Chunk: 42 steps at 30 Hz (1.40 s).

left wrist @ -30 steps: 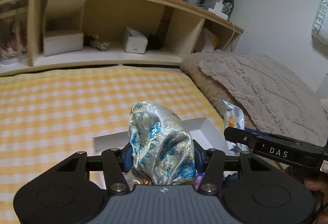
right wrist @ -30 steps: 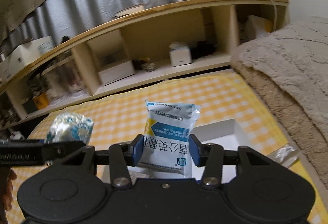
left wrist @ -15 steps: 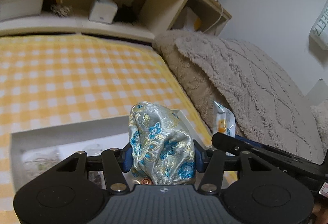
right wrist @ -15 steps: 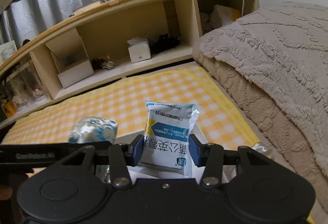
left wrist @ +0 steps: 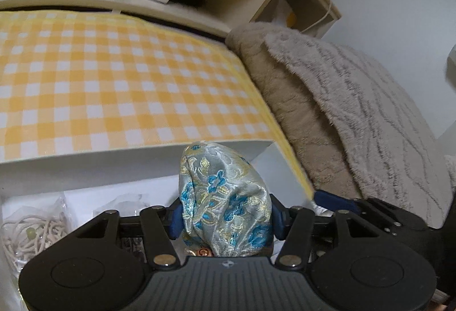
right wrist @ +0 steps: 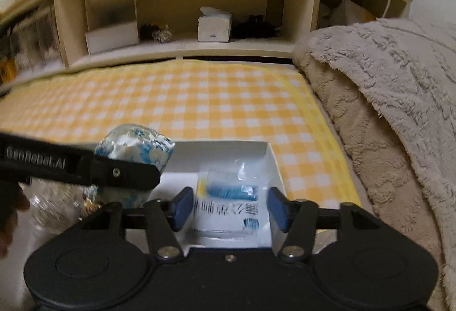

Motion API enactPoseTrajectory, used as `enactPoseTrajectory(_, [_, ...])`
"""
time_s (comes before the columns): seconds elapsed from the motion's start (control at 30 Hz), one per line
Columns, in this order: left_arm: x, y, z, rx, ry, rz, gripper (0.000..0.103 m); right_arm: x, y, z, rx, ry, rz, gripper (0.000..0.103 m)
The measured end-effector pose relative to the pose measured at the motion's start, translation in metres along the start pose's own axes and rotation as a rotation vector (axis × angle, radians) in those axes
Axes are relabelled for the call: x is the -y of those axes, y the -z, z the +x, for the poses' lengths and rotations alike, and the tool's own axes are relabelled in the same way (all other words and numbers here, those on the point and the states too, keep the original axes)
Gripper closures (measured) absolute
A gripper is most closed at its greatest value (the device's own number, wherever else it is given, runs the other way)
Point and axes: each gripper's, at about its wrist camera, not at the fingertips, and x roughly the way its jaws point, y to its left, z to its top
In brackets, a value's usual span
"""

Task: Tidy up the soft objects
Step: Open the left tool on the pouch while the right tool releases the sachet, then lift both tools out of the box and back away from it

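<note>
My left gripper (left wrist: 225, 218) is shut on a silver brocade pouch (left wrist: 225, 197) with blue flowers, held over the white box (left wrist: 136, 160). The pouch also shows in the right wrist view (right wrist: 134, 147), behind the left gripper's arm. My right gripper (right wrist: 230, 210) has its fingers spread, and a white and blue packet (right wrist: 232, 202) lies blurred between them, over the right end of the white box (right wrist: 268, 151). The fingers stand slightly apart from the packet's sides.
The box sits on a yellow checked bedspread (left wrist: 114, 88). A beige fleece blanket (left wrist: 356, 117) is piled at the right. A wooden headboard shelf (right wrist: 199, 46) holds a tissue box (right wrist: 213, 26). A clear bag with cord (left wrist: 28, 228) lies in the box's left side.
Both grippers have moved down and forward over the white box. The right gripper's jaws have opened and the packet has slipped lower. The left still holds the pouch.
</note>
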Motion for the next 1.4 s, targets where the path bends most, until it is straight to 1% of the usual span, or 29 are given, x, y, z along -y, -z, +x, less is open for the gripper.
enactPoseTrajectory(0.03, [0.000,0.000,0.003,-0.009,-0.009,0.005,0.041,-0.001,0.002,0.000,-0.009,0.006,-0.016,0.037])
enactPoseTrajectory(0.13, [0.000,0.002,0.012,-0.036,-0.022,0.021,0.032,0.001,0.005,-0.002,-0.038,0.038,-0.025,0.037])
enactPoseTrajectory(0.2, [0.001,0.002,0.012,-0.036,-0.025,0.021,0.015,0.004,0.006,-0.003,-0.057,0.048,-0.001,0.039])
enactPoseTrajectory(0.27, [0.004,0.001,0.006,-0.004,-0.023,0.017,0.011,0.007,0.008,-0.005,-0.067,0.042,0.014,0.041])
enactPoseTrajectory(0.33, [0.009,-0.002,-0.001,0.005,-0.024,0.036,0.011,0.010,0.009,-0.007,-0.073,0.036,0.038,0.042])
enactPoseTrajectory(0.5, [0.018,-0.003,-0.013,0.002,-0.063,0.082,0.011,0.011,0.011,-0.009,-0.086,0.036,0.075,0.042])
enactPoseTrajectory(0.6, [0.018,-0.001,-0.022,0.003,-0.089,0.092,0.011,0.008,0.011,-0.011,-0.087,0.035,0.075,0.036])
enactPoseTrajectory(0.73, [0.017,0.004,-0.039,0.004,-0.117,0.095,0.010,0.010,0.012,-0.018,-0.082,0.051,0.099,0.035])
enactPoseTrajectory(0.87, [0.019,0.009,-0.062,0.025,-0.145,0.099,0.005,0.013,0.012,-0.029,-0.072,0.063,0.129,0.032])
enactPoseTrajectory(0.97, [0.023,0.013,-0.077,0.038,-0.162,0.108,0.004,0.009,0.013,-0.039,-0.068,0.071,0.126,0.029])
enactPoseTrajectory(1.1, [0.032,0.018,-0.101,0.058,-0.180,0.126,0.000,0.004,0.010,-0.056,-0.034,0.068,0.121,0.022])
enactPoseTrajectory(1.2, [0.039,0.021,-0.119,0.080,-0.197,0.149,0.000,0.002,0.006,-0.069,-0.013,0.062,0.134,0.018])
enactPoseTrajectory(1.33, [0.047,0.027,-0.148,0.110,-0.226,0.169,0.000,-0.003,-0.002,-0.089,0.007,0.075,0.165,0.016])
enactPoseTrajectory(1.4, [0.049,0.029,-0.162,0.126,-0.242,0.161,0.000,-0.007,-0.006,-0.103,0.036,0.079,0.172,0.014])
